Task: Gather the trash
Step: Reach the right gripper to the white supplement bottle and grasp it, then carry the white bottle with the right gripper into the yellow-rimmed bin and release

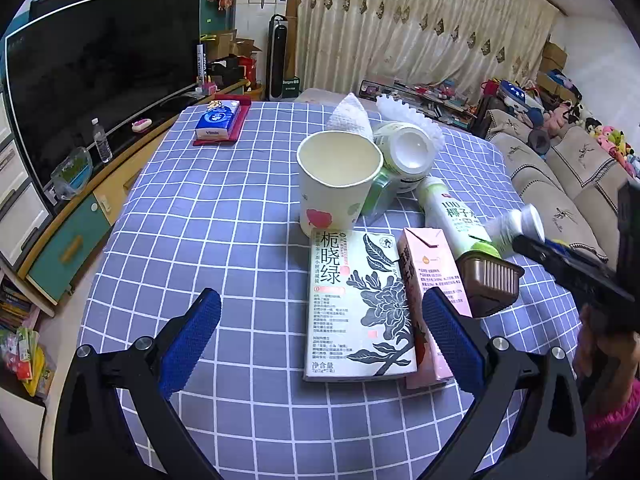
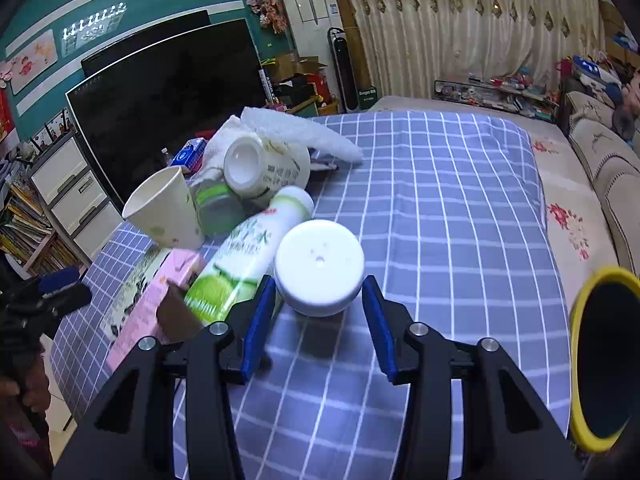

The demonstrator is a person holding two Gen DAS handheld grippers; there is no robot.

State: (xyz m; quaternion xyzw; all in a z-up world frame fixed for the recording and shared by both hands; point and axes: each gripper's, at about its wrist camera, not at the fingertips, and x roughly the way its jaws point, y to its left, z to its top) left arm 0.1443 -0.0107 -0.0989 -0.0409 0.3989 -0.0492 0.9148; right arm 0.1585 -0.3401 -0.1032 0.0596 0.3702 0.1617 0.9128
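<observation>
Right wrist view: right tongs (image 2: 320, 316) clenched on a small white bottle (image 2: 319, 267), long axis along the fingers, cap end toward frame top. Left tongs (image 1: 322, 336) released.

Matt checked cloth (image 1: 224, 216) under a smooth paper cup (image 1: 336, 184), glossy plastic bottle (image 2: 244, 256) and printed cardboard box (image 1: 356, 304).

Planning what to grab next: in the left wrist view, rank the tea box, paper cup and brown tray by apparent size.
1. tea box, though it lies nearest the camera
2. paper cup
3. brown tray
</observation>
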